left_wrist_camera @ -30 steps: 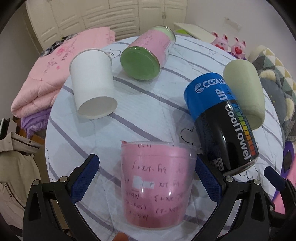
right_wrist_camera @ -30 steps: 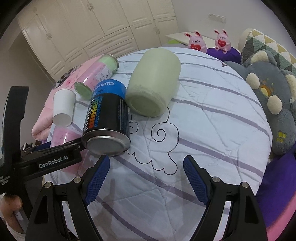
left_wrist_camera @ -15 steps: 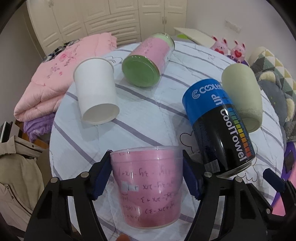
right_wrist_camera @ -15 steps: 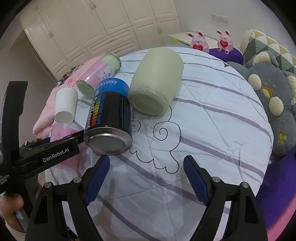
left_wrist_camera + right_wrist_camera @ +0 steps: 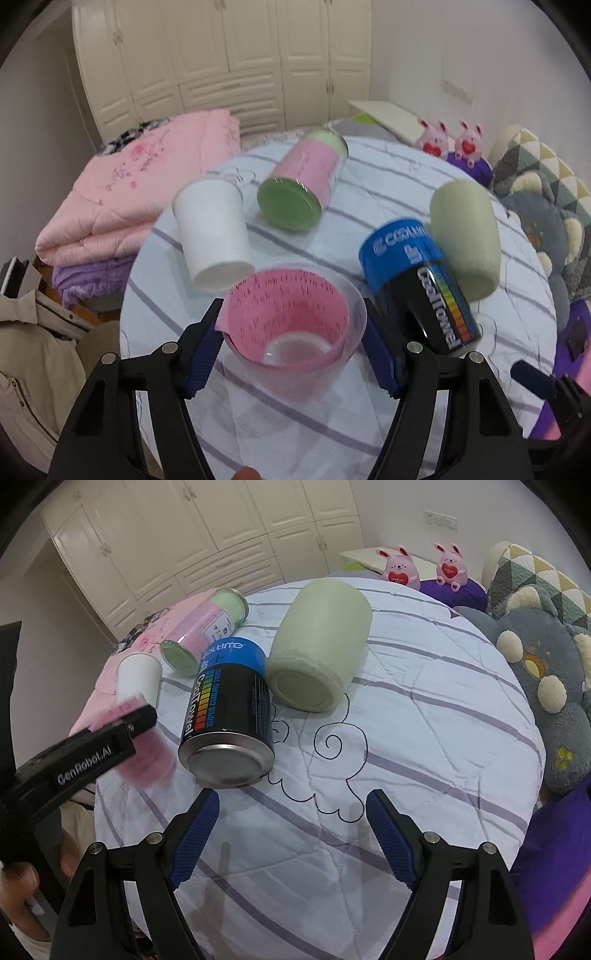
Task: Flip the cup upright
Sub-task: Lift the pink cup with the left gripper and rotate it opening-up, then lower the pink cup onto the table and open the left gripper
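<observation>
Pink-lined cup [image 5: 291,325] between left gripper [image 5: 293,349] pads

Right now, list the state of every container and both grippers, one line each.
pink-lined clear cup: held, mouth tilted toward the camera
left gripper: shut on the cup
right gripper: open, holding nothing
white paper cup: on its side
blue-black can: on its side
pale green cup: on its side
green-lidded jar: on its side
</observation>
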Motion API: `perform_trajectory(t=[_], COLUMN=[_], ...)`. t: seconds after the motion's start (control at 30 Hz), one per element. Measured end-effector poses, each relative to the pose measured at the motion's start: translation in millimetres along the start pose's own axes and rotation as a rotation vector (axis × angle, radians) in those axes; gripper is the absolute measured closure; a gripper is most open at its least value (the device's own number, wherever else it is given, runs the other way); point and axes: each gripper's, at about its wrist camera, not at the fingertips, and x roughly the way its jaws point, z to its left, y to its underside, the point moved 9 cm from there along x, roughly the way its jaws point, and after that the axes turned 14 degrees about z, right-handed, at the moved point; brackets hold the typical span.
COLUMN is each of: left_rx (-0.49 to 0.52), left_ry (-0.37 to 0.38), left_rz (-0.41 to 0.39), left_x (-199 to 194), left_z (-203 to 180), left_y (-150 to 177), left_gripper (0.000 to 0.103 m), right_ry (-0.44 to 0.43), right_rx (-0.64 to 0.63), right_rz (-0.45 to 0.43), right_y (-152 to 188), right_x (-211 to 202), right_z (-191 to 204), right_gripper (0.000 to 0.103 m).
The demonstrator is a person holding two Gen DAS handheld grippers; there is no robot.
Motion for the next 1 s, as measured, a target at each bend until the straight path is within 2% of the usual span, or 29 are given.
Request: perform_trajectory(t=[0.3,1.0], left_rx=[-0.008,-0.023], left_ry=[-0.009,0.008], left_rz=[-0.055,-0.032], left_x=[8.6,17.2], left_z=[-0.6,7.9], left_y=[-13.2,-1.7], left_gripper=[0.032,0.031], right_ry=[-0.003,0.021], right_rx=[-0.003,-0.021], right_rz=[-0.002,-0.008], right_y=[-5.4,-6.5], right_x=[4.2,4.7], right_z=[2.4,12.0], right_gripper=[0.02,0.02])
